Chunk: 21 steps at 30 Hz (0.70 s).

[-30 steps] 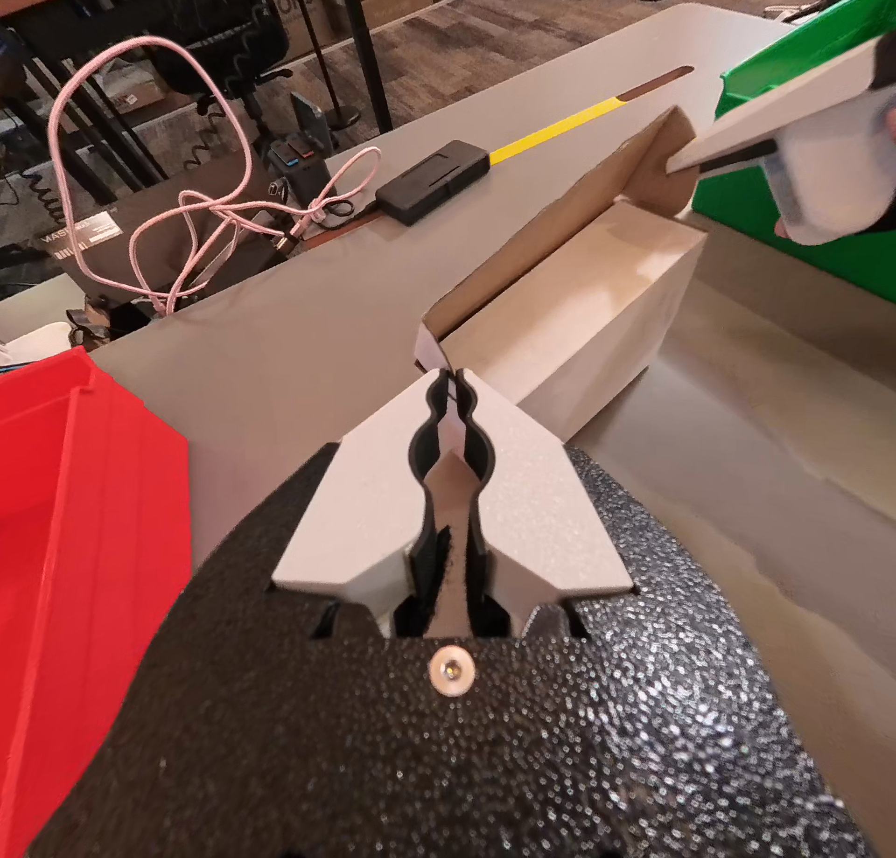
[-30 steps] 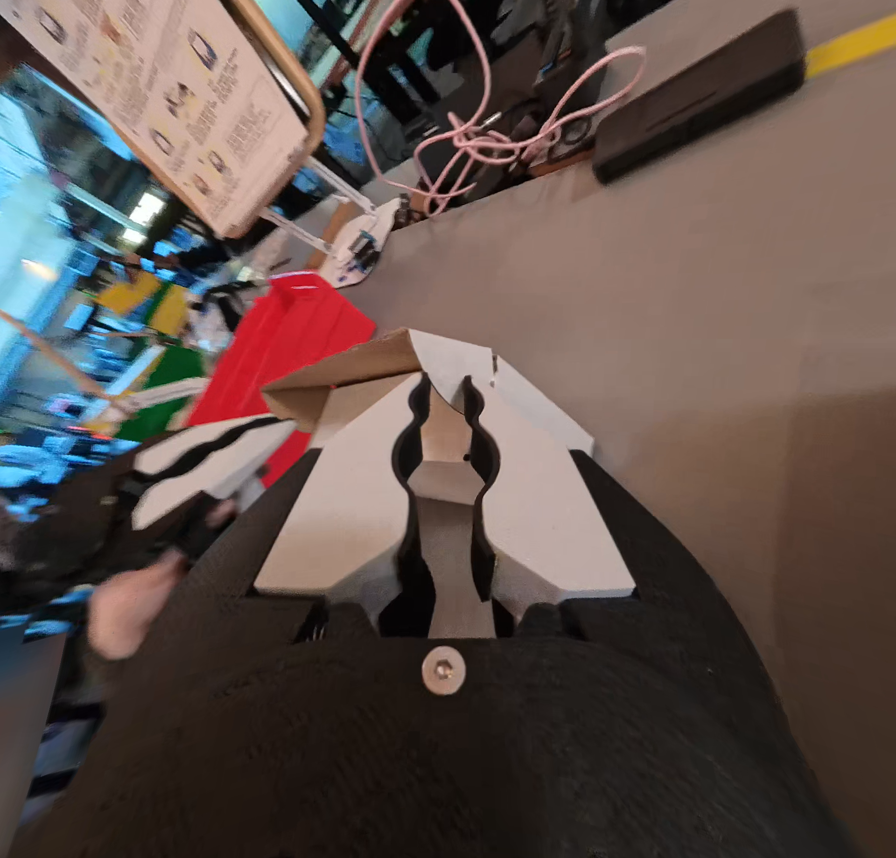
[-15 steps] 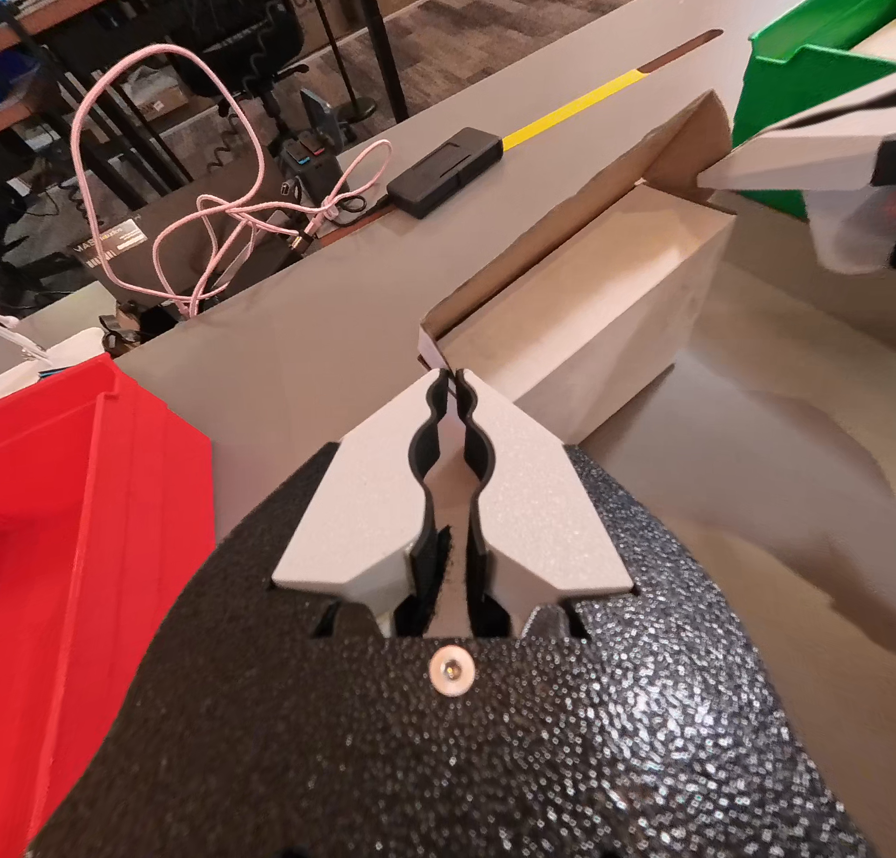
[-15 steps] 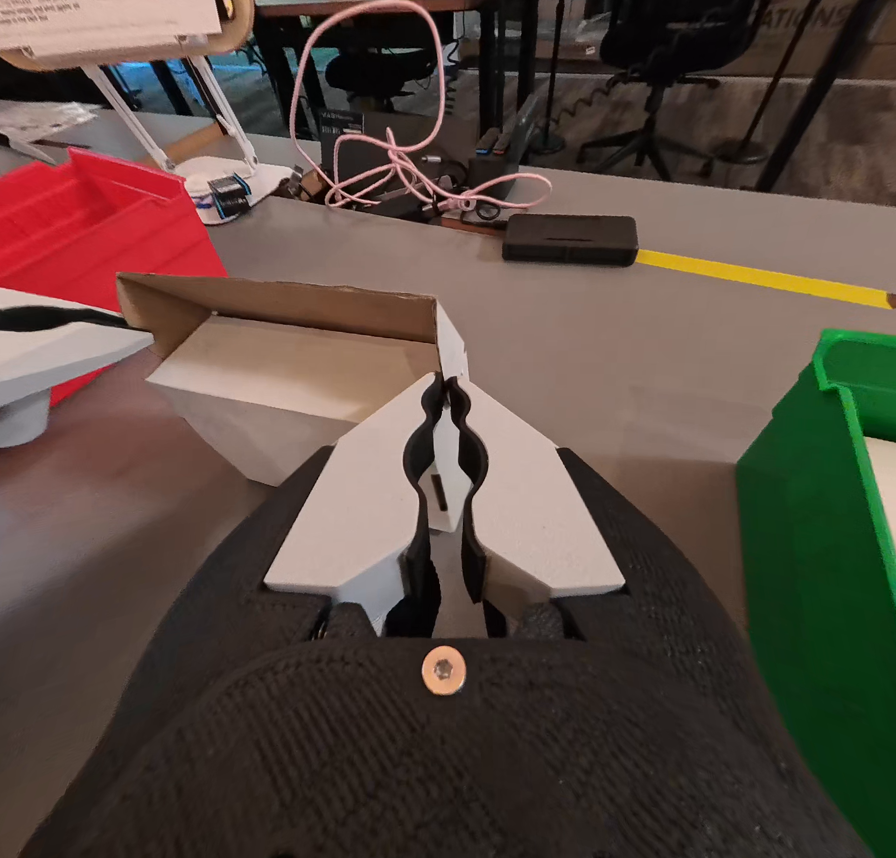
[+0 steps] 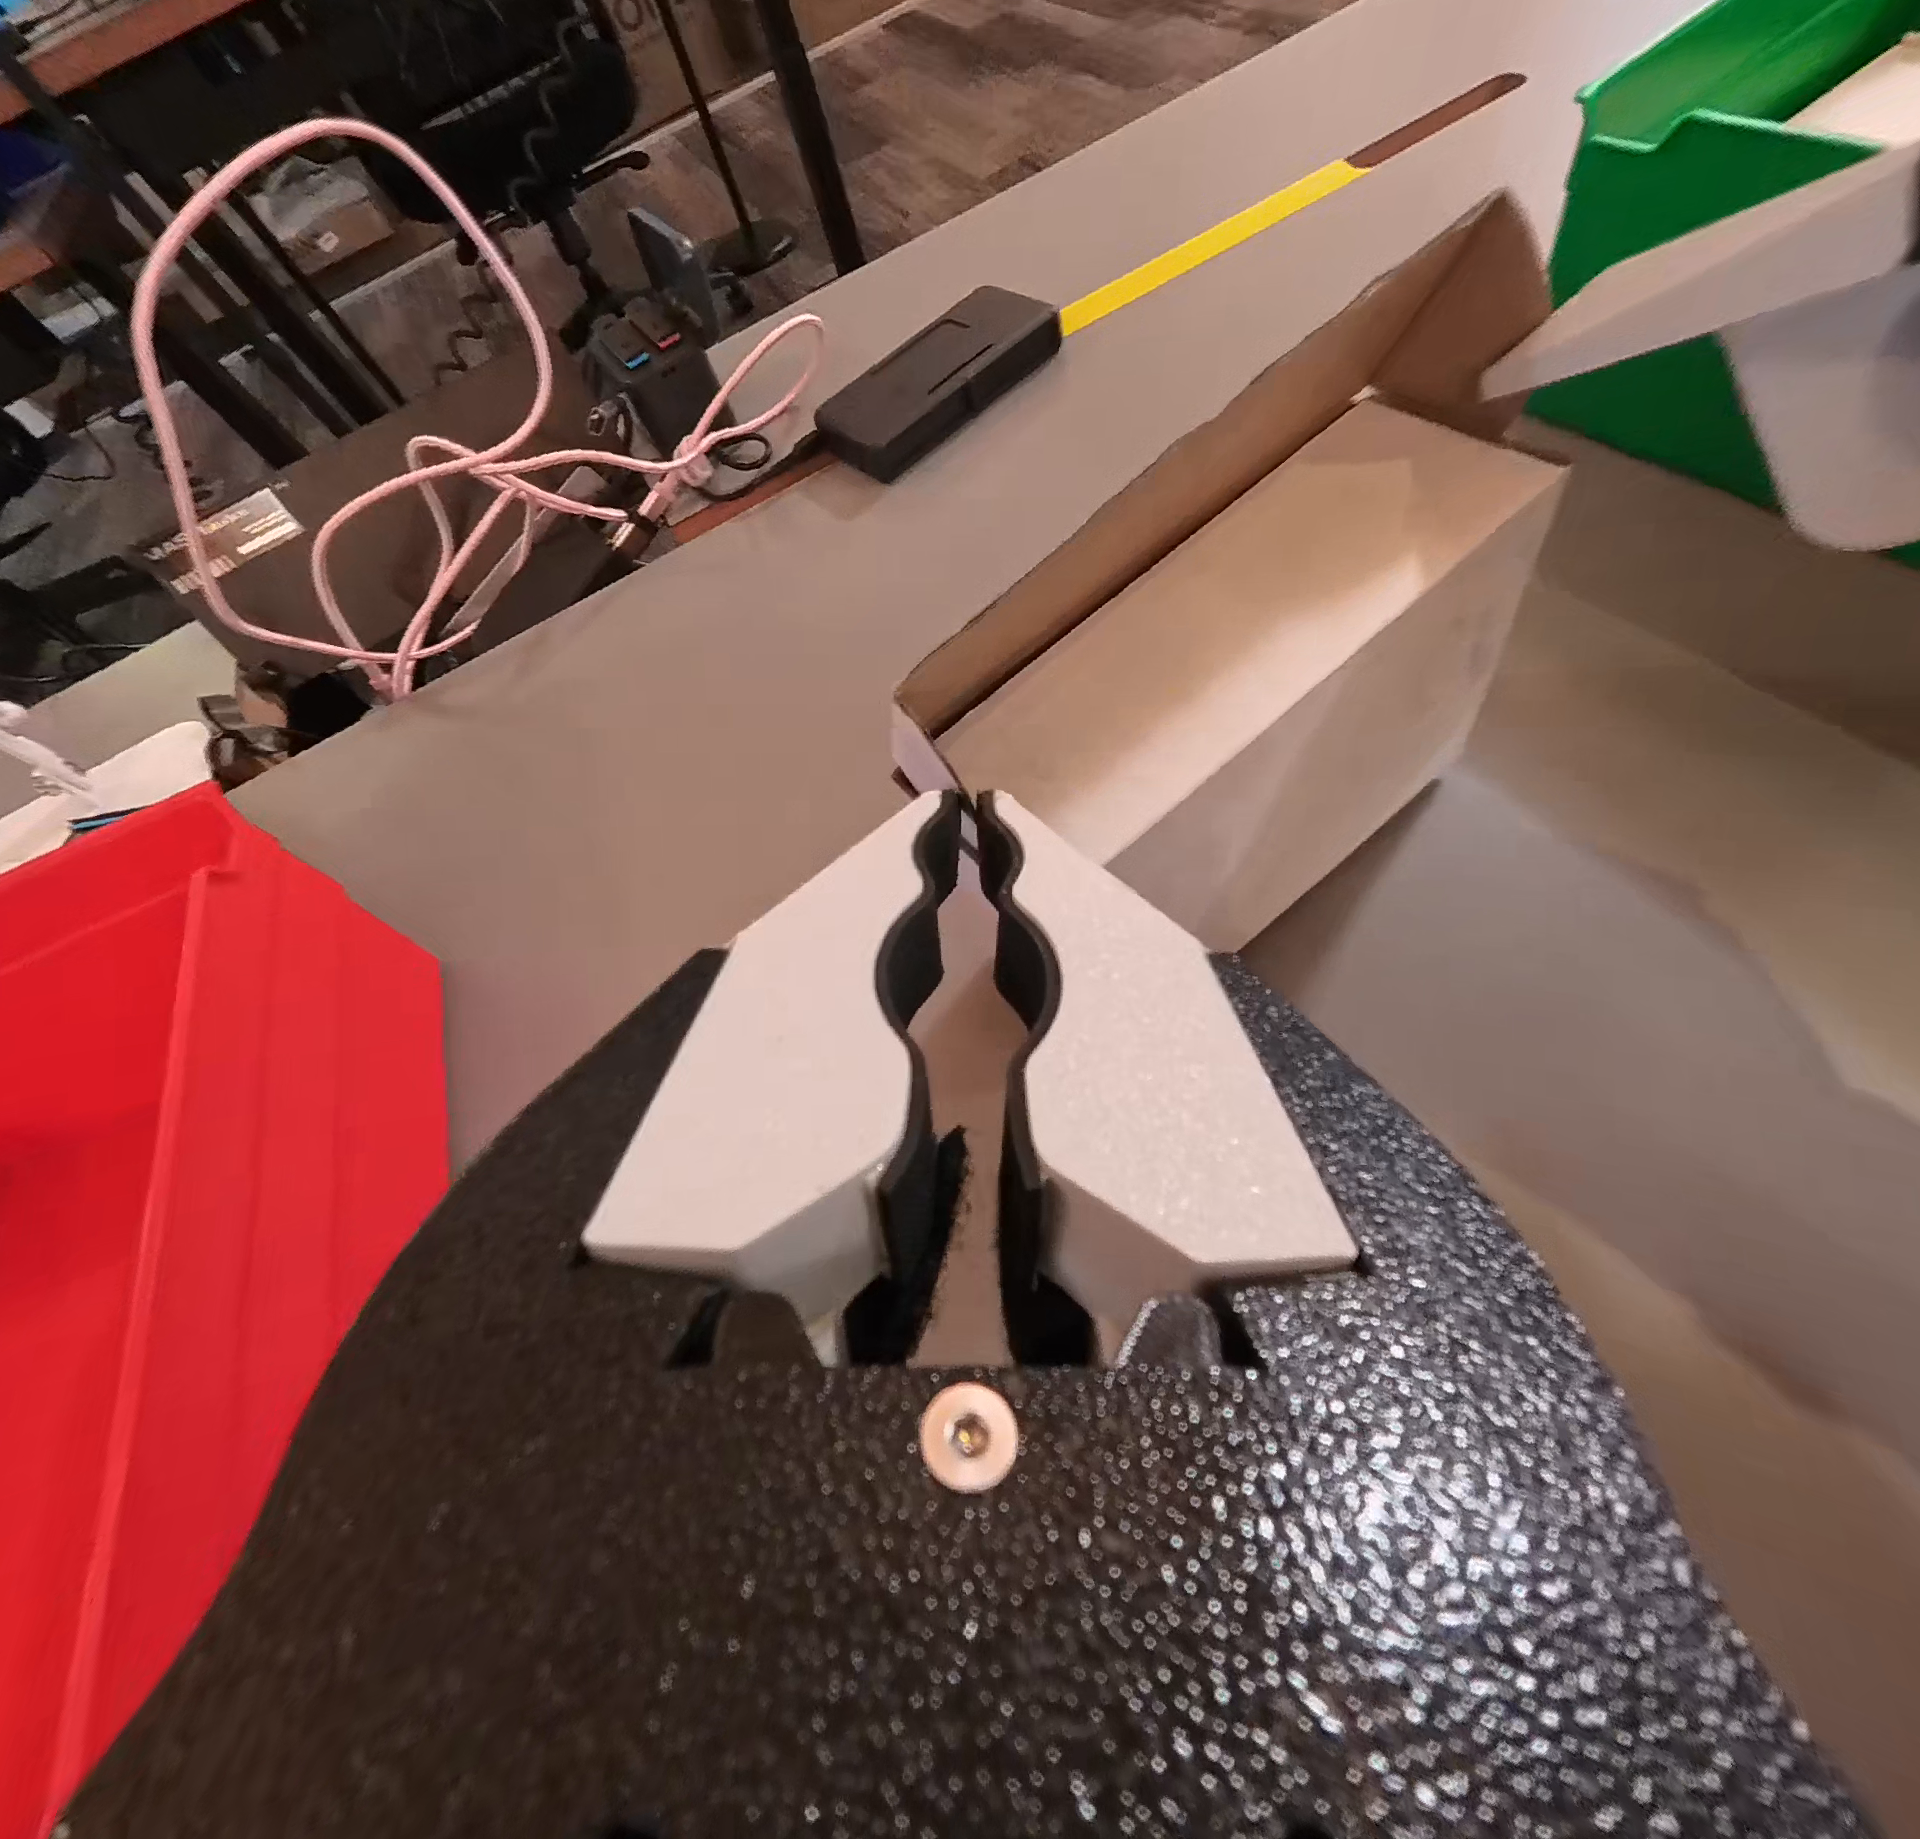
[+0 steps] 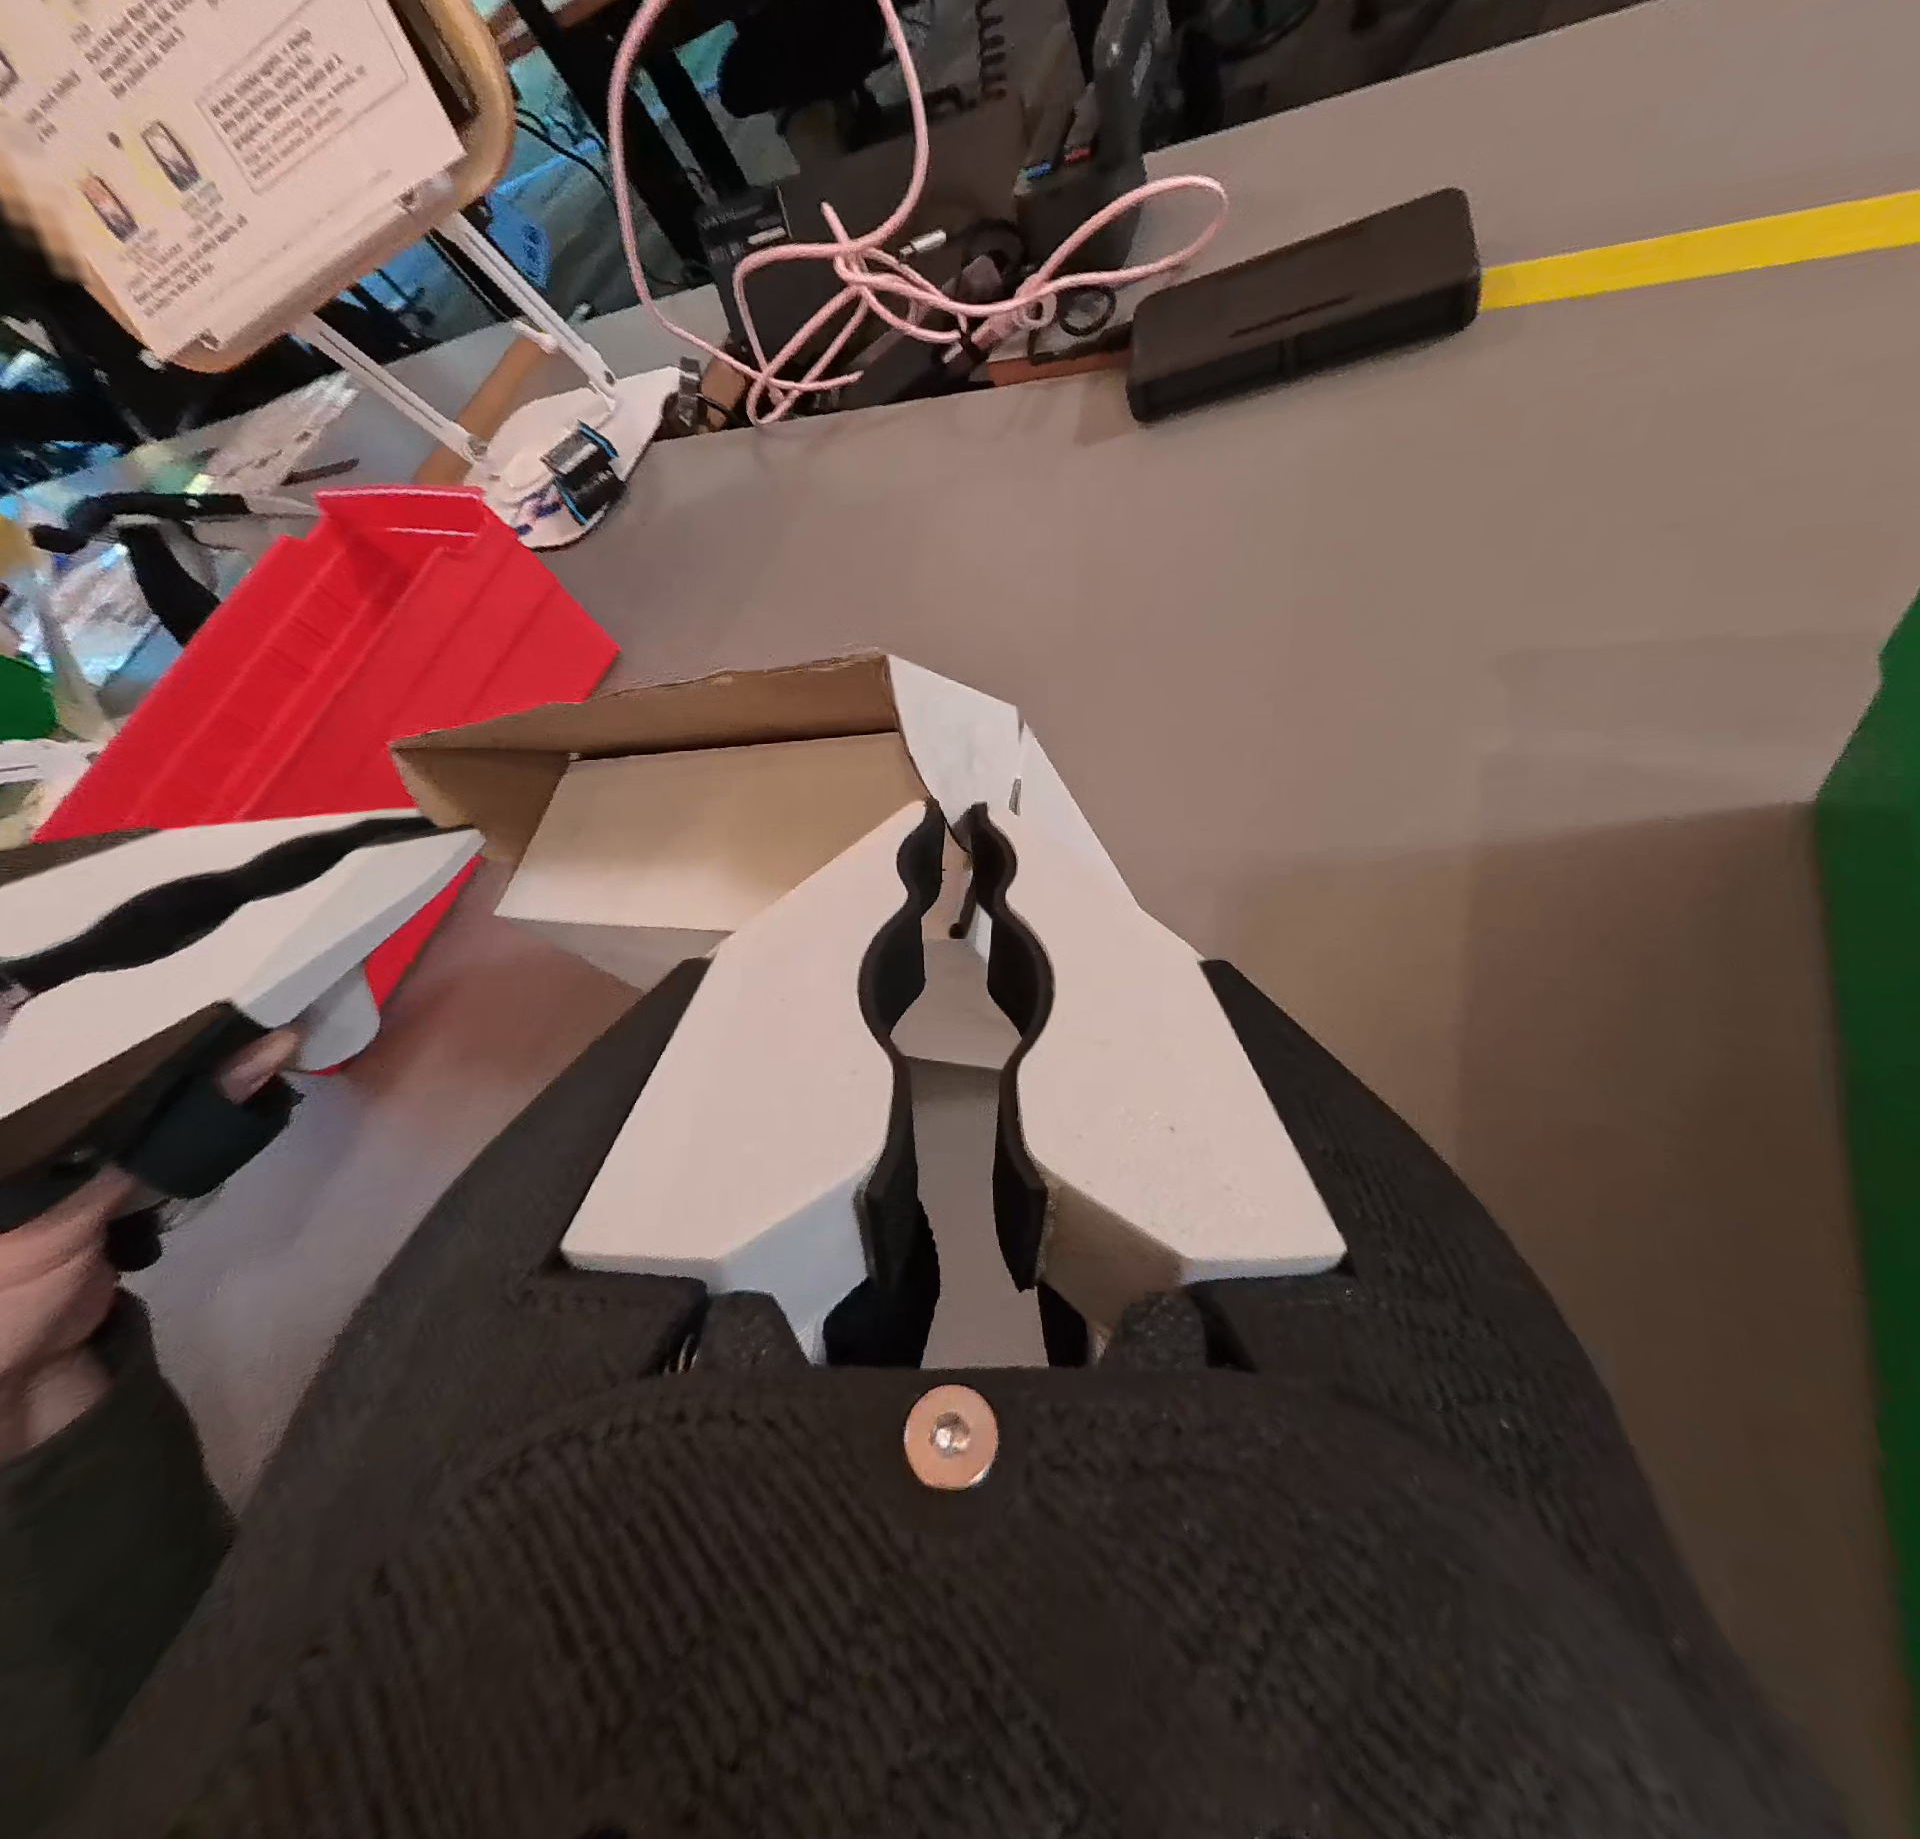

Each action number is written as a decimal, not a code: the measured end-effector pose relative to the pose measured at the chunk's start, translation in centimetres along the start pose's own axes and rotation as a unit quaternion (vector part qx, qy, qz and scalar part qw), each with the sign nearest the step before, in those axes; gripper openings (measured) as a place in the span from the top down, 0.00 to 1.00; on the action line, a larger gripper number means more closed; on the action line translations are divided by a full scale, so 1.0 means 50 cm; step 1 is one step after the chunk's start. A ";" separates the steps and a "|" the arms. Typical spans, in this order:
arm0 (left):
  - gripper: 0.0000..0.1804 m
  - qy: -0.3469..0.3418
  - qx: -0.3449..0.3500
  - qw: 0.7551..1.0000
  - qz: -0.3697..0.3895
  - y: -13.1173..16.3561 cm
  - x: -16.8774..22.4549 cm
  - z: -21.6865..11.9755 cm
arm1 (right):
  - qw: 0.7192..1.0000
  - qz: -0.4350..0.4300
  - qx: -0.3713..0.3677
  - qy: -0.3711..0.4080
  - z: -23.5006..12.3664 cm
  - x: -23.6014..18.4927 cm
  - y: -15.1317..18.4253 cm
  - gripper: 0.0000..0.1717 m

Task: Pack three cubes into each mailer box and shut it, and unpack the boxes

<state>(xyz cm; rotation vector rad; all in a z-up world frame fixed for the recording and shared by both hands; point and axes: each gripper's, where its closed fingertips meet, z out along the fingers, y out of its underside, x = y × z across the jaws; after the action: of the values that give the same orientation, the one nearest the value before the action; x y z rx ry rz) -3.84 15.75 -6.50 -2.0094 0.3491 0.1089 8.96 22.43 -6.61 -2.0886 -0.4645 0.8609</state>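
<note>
Since half a second ago the right wrist view has tilted, and the mailer box (image 6: pixel 717 833) now sits higher in it. Nearest, the left gripper (image 5: pixel 966 804) pinches the box's near side flap (image 5: pixel 925 750) between its pads. At the opposite end the right gripper (image 6: pixel 954 815) pinches the other flap (image 6: pixel 966 740). Box rests on the grey table (image 5: pixel 582 740), lid ajar, red bin (image 5: pixel 187 1114) left, green bin (image 5: pixel 1714 189) beyond.

Two evenly lit indoor wide-angle views with soft shadows.
Straight edges bend near the borders; the table (image 5: pixel 644 750) shows soft sheen, and the far gripper (image 5: pixel 1704 293) is motion-blurred.
</note>
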 end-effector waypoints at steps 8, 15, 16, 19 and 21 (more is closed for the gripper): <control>0.99 0.004 0.017 1.000 0.010 -0.009 0.001 0.002 | 1.000 0.016 0.005 -0.022 -0.010 0.008 -0.002 0.98; 0.78 -0.088 0.167 0.977 0.097 -0.047 0.018 -0.086 | 0.999 0.004 0.014 -0.029 -0.013 0.003 0.008 0.98; 0.78 -0.077 0.197 0.970 0.123 -0.056 0.053 -0.095 | 0.999 0.004 0.014 -0.031 -0.014 0.002 0.008 0.99; 0.79 -0.076 0.256 0.939 0.217 -0.075 0.150 -0.101 | 1.000 0.005 0.015 -0.027 -0.014 0.003 0.008 0.99; 0.86 -0.066 0.273 0.915 0.290 -0.079 0.218 -0.092 | 1.000 0.003 0.014 -0.028 -0.013 0.000 0.009 0.99</control>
<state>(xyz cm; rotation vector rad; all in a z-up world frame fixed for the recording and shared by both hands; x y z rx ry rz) 7.36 11.13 -3.50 -1.2894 0.7895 0.4648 9.42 21.79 -6.70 -2.0457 -0.4740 0.9268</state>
